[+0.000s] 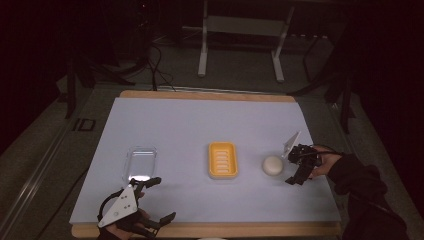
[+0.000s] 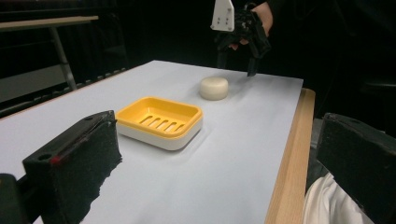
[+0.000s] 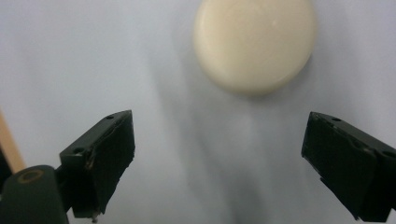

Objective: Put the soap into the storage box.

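A round cream soap bar (image 1: 273,165) lies on the white sheet (image 1: 200,125), right of a yellow soap dish (image 1: 223,160) that holds nothing. My right gripper (image 1: 291,167) hovers just right of the soap, open, jaws apart from it. In the right gripper view the soap (image 3: 253,44) sits ahead of the gripper (image 3: 224,163), outside the gap. My left gripper (image 1: 161,199) is open near the front left edge with nothing between its jaws. The left gripper view looks past that gripper (image 2: 215,168) to the dish (image 2: 160,122), the soap (image 2: 214,87) and the right gripper (image 2: 235,66).
A clear plastic lid or tray (image 1: 141,162) lies left of the dish, just beyond my left gripper. The wooden table edge (image 1: 210,230) runs along the front. Dark floor and a metal stand (image 1: 240,30) lie beyond the far edge.
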The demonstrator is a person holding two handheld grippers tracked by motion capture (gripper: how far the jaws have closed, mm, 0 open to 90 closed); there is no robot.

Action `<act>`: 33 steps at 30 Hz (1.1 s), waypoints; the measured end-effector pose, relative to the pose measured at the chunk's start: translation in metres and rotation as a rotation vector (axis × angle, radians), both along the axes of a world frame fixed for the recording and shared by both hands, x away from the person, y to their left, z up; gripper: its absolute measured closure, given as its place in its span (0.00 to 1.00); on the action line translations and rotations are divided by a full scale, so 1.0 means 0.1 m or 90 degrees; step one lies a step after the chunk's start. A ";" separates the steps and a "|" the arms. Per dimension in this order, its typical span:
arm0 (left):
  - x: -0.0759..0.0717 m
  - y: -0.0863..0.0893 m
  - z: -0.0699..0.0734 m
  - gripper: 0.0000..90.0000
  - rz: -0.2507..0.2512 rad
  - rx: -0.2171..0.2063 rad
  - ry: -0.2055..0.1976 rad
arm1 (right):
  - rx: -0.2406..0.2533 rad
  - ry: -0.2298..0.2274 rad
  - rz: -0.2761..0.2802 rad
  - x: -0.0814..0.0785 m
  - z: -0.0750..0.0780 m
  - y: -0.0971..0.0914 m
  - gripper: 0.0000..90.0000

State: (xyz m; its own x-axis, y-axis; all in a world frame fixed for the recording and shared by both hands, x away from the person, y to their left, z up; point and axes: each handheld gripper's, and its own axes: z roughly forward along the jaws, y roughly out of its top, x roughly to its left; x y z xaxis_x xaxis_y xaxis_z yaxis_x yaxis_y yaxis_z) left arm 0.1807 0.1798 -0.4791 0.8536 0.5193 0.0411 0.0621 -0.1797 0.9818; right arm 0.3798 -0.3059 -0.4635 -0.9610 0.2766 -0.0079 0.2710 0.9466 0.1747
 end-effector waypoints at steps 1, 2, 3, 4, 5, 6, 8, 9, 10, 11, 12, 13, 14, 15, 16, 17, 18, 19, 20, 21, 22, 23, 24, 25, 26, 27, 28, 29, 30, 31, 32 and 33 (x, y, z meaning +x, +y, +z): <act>0.00 0.00 0.00 0.00 0.000 0.000 0.000 | 0.002 0.001 0.001 0.01 -0.01 0.01 0.11; 0.00 0.00 0.00 0.00 0.000 0.001 0.000 | 0.006 0.001 0.006 0.02 -0.02 0.01 0.11; 0.00 0.00 0.00 0.00 -0.001 0.001 0.000 | 0.010 0.003 0.005 0.03 -0.03 0.02 0.11; 0.00 0.00 0.00 0.00 -0.001 0.001 0.000 | 0.011 0.001 0.005 0.05 -0.04 0.03 0.11; 0.00 0.00 0.00 0.00 -0.001 0.001 0.000 | 0.016 0.001 0.006 0.06 -0.05 0.04 0.11; 0.00 0.00 0.00 0.00 -0.002 0.001 0.000 | 0.021 -0.001 0.005 0.07 -0.05 0.04 0.14; 0.00 0.00 0.00 0.00 -0.002 0.000 0.000 | 0.026 -0.004 0.001 0.09 -0.07 0.06 0.14; 0.00 0.00 0.00 0.00 -0.003 -0.001 0.000 | 0.036 -0.004 0.000 0.11 -0.07 0.06 0.14; -0.01 0.00 0.00 0.00 -0.003 -0.001 0.000 | 0.040 -0.004 -0.003 0.12 -0.08 0.06 0.14; -0.01 0.00 0.00 0.00 -0.003 -0.001 0.000 | 0.039 -0.007 -0.004 0.13 -0.09 0.07 0.14; -0.01 0.00 0.00 0.00 -0.004 0.000 0.000 | 0.038 -0.008 -0.002 0.14 -0.11 0.08 0.14; -0.01 0.00 0.00 0.00 -0.004 0.001 0.000 | 0.037 -0.010 0.000 0.14 -0.13 0.09 0.14; -0.01 -0.01 0.00 0.00 -0.005 0.001 0.000 | 0.037 -0.010 0.003 0.15 -0.14 0.10 0.14; -0.01 -0.01 0.00 0.00 -0.005 0.001 0.000 | 0.039 -0.012 0.005 0.15 -0.15 0.11 0.14; -0.01 -0.01 0.00 0.00 -0.005 0.000 0.000 | 0.045 -0.020 0.007 0.16 -0.16 0.12 0.15; -0.01 0.00 0.00 0.00 -0.004 0.000 0.000 | 0.051 -0.020 0.008 0.16 -0.17 0.13 0.15; -0.01 0.00 0.00 0.00 -0.004 0.000 0.000 | 0.057 -0.020 0.012 0.17 -0.18 0.14 0.15; -0.01 -0.01 0.00 0.00 -0.004 0.000 0.000 | 0.056 -0.023 0.009 0.18 -0.20 0.16 0.15; -0.01 -0.01 0.00 0.00 -0.005 0.000 0.000 | 0.055 -0.021 0.011 0.18 -0.21 0.17 0.15; -0.01 -0.01 0.00 0.00 -0.005 0.001 0.000 | 0.057 -0.020 0.014 0.18 -0.23 0.18 0.15; -0.01 -0.01 0.00 0.00 -0.006 0.002 0.000 | 0.057 -0.019 0.013 0.19 -0.24 0.19 0.15; -0.01 -0.01 0.00 0.00 -0.006 0.002 0.000 | 0.055 -0.018 0.012 0.19 -0.25 0.20 0.15; -0.01 -0.01 0.00 0.00 -0.006 0.002 0.000 | 0.058 -0.017 0.017 0.20 -0.26 0.20 0.15; -0.01 -0.01 0.00 0.00 -0.006 0.002 0.000 | 0.059 -0.017 0.017 0.21 -0.27 0.21 0.15; -0.01 -0.01 0.00 0.00 -0.006 0.002 0.000 | 0.060 -0.016 0.014 0.21 -0.28 0.22 0.15; -0.01 -0.01 0.00 0.00 -0.006 0.002 0.000 | 0.062 -0.016 0.017 0.21 -0.28 0.22 0.16; -0.01 -0.01 0.00 0.00 -0.007 0.002 0.000 | 0.063 -0.016 0.018 0.21 -0.29 0.22 0.16; -0.01 -0.01 0.00 0.00 -0.007 0.002 0.001 | 0.061 -0.017 0.015 0.22 -0.30 0.23 0.16; -0.01 -0.01 0.00 0.00 -0.007 0.002 0.001 | 0.061 -0.017 0.016 0.22 -0.30 0.23 0.17; -0.01 -0.01 0.00 0.00 -0.008 0.003 0.001 | 0.062 -0.015 0.018 0.22 -0.31 0.24 0.17; -0.01 -0.01 0.00 0.00 -0.008 0.003 0.001 | 0.062 -0.015 0.018 0.22 -0.31 0.24 0.17; -0.01 -0.01 0.00 0.00 -0.008 0.003 0.000 | 0.061 -0.014 0.018 0.23 -0.32 0.24 0.17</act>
State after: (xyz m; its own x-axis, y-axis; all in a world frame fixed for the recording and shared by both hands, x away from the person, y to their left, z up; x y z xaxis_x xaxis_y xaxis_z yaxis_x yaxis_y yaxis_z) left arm 0.1799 0.1785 -0.4793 0.8601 0.5084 0.0425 0.0605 -0.1844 0.9810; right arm 0.4028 -0.2816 -0.4954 -0.9682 0.2500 -0.0044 0.2394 0.9323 0.2712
